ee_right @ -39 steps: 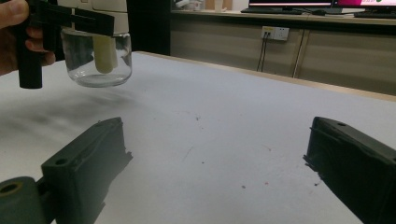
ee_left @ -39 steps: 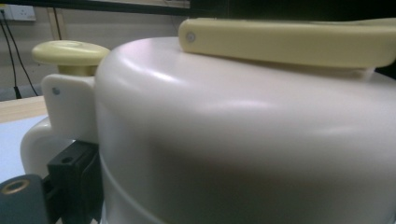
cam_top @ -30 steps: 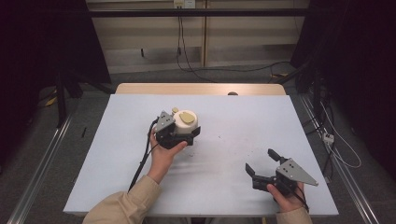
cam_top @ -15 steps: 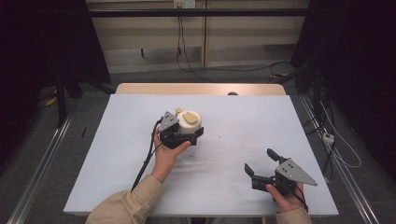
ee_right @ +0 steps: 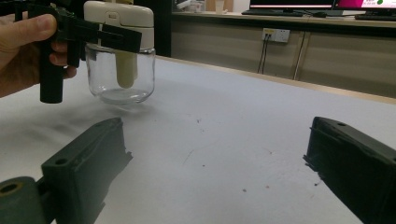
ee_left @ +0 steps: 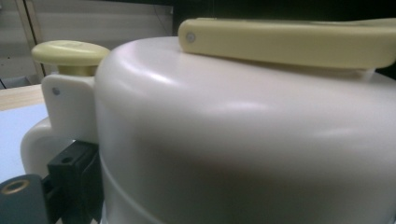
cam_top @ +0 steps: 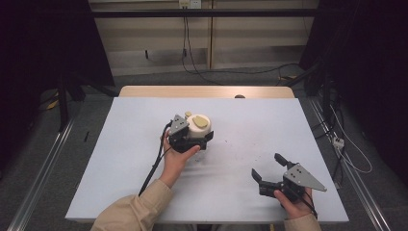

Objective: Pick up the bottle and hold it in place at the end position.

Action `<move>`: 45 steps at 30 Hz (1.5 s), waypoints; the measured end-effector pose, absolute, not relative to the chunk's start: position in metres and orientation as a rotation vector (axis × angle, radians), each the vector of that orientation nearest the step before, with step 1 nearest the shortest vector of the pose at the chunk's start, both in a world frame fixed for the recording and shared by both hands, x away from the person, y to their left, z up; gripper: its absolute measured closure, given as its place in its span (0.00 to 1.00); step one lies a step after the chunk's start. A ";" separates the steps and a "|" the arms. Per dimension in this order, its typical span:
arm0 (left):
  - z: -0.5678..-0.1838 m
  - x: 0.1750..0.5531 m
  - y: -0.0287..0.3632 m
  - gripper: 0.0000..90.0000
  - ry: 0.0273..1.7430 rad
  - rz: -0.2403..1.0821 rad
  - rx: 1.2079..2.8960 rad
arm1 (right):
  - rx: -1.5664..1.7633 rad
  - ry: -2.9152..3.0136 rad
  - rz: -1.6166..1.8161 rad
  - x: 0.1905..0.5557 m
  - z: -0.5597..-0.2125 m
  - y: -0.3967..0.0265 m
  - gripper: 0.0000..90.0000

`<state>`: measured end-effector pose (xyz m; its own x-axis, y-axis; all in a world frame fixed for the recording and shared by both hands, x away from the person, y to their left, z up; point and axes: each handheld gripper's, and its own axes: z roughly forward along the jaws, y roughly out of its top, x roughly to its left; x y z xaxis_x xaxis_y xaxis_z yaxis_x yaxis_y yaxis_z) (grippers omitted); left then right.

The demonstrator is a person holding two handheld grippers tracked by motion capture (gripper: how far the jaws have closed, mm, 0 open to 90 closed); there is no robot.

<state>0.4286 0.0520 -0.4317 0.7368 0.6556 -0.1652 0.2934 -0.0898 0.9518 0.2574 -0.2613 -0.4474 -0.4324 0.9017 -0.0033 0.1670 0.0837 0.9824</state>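
The left gripper (cam_top: 192, 137) is clamped on the cream lid of a glass jar (ee_right: 120, 79), its black jaws pressing the lid from both sides. In the right gripper view the jar hangs just above the tabletop (cam_top: 125, 159), near the middle. The lid carries a pale yellow lever and knob (ee_left: 70, 52). The right gripper (cam_top: 271, 169) rests wide apart near the tabletop's front right corner, holding nothing
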 end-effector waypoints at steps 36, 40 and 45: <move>-0.441 0.438 0.034 0.07 0.756 0.346 1.707 | 1.058 1.708 1.412 0.258 -0.448 -0.260 0.05; -0.442 0.438 0.031 0.07 0.751 0.345 1.711 | 1.066 1.704 1.411 0.258 -0.448 -0.260 0.05; -0.444 0.439 0.026 0.07 0.745 0.343 1.719 | 1.072 1.698 1.420 0.258 -0.448 -0.261 0.05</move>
<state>0.4395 0.0257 -0.4436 0.7538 0.6388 -0.1540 0.2989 -0.1247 0.9461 0.2578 -0.2615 -0.4482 -0.4389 0.8985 0.0120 0.1704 0.0701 0.9829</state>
